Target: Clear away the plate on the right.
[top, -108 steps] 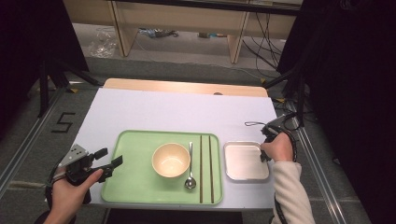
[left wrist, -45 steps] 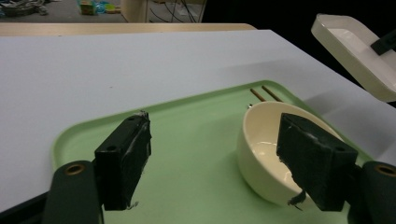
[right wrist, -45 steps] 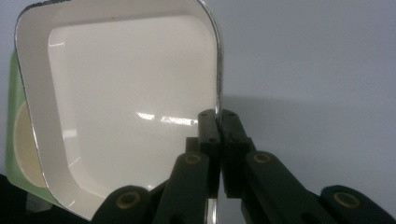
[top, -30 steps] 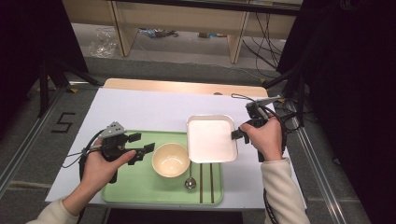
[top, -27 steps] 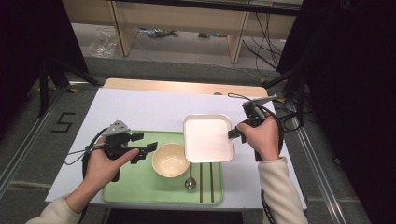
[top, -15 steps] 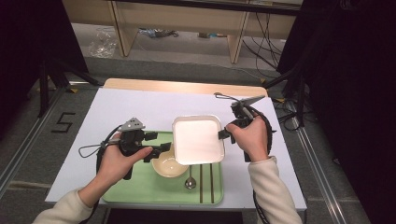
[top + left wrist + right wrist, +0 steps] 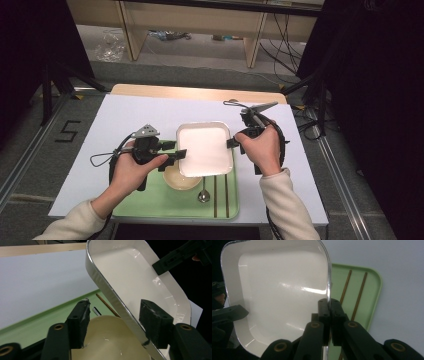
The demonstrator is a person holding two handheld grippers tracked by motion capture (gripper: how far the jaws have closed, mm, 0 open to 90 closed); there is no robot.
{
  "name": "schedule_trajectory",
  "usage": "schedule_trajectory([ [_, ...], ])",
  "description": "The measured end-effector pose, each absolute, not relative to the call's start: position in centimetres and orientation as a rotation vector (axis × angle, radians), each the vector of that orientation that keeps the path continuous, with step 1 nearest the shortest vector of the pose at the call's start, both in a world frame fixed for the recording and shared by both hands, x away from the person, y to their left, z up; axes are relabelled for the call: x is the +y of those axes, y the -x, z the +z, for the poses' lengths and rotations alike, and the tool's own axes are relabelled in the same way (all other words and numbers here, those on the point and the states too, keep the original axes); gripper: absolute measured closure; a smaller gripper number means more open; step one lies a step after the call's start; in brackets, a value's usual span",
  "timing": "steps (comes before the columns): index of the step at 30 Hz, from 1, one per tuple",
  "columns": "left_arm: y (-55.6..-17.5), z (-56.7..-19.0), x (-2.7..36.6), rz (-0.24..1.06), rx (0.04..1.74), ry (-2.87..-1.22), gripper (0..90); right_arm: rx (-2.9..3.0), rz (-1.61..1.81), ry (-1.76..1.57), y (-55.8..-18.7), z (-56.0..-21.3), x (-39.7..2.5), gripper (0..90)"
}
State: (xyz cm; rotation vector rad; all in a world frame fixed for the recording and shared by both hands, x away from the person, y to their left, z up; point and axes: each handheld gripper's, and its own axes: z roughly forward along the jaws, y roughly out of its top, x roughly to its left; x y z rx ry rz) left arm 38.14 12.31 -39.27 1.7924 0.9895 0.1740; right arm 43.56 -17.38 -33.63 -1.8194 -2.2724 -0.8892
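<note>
**Square white dish held in the air between two grippers, above the green tray**

The right gripper (image 7: 329, 315) has its two black jaws pressed together on the right rim of the shallow, square, glossy white dish (image 7: 279, 295), the thin metallic edge pinched between the pads. In the high view that gripper (image 7: 234, 143) sits at the dish's right edge, with the dish (image 7: 205, 148) reaching leftward from it.

The left gripper (image 7: 115, 322) has its jaws spread apart, one on each side of the dish's near rim (image 7: 110, 293): the right pad lies over the dish's inner face, the left pad stands outside the rim and apart from it. Whether the right pad touches the dish cannot be told. In the high view this gripper (image 7: 176, 155) meets the dish at its left edge.

Just below the left gripper's jaws lies a round cream bowl (image 7: 110, 340), partly under the dish. Beyond the bowl, a pair of thin brown chopsticks (image 7: 107, 305) rests on the flat pale-green plastic tray (image 7: 50, 315). Past the right gripper the same chopsticks (image 7: 359, 295) lie side by side on the tray (image 7: 374, 290). A metal spoon (image 7: 203, 192) lies on the tray between bowl and chopsticks. The tray sits on a white table sheet (image 7: 125, 115).
</note>
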Motion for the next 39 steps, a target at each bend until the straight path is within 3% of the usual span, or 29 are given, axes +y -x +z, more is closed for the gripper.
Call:
schedule_trajectory([
  [3, -38.0, -39.1, 12.4, 0.199, 0.976, -1.795, 58.1, -2.276, -0.899, 1.811, -43.4, -33.7, -17.1, 89.3],
  [14, -38.3, -38.2, 14.5, 0.264, 1.053, -1.720, 81.7, -2.313, -0.924, 1.690, -42.9, -33.5, -15.9, 87.9],
  [24, -38.7, -37.5, 16.2, 0.211, 1.104, -1.696, 84.0, -2.320, -1.015, 1.596, -42.6, -33.3, -14.9, 86.2],
  [32, -39.1, -37.5, 17.6, 0.189, 1.140, -1.670, 84.3, -2.313, -1.172, 1.590, -42.6, -32.6, -15.5, 64.0],
  [39, -39.6, -38.0, 19.4, 0.163, 1.202, -1.662, 84.3, -2.306, -1.329, 1.569, -42.2, -31.3, -16.4, 58.5],
])
